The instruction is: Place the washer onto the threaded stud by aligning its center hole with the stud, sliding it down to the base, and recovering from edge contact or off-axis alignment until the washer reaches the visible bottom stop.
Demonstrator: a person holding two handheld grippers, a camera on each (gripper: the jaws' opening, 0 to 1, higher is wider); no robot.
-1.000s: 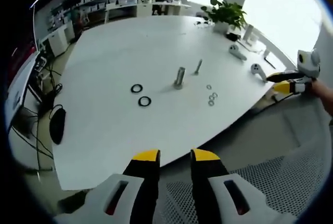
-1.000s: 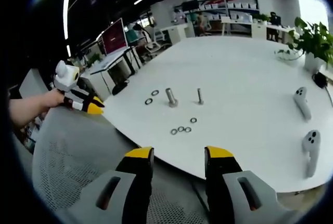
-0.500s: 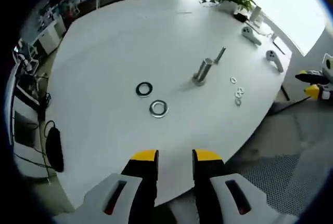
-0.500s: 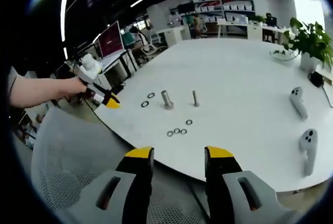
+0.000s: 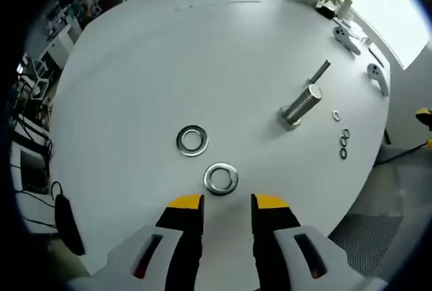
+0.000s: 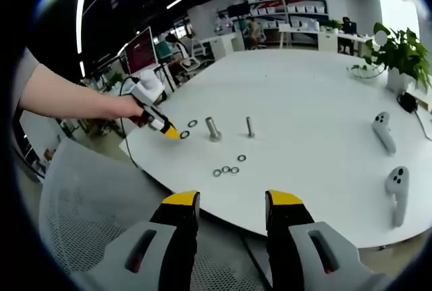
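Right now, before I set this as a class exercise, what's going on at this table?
A person holds a gripper in each hand over a white table. The left gripper, fingers open and empty, hovers just short of the nearer of two large washers; the second washer lies beside it. The thick threaded stud stands bare, with a thinner stud and four small washers nearby. The right gripper waits open off the table's edge. Nothing is picked up yet.

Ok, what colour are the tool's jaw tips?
Yellow on black, clearest on the left tool in the left gripper view.
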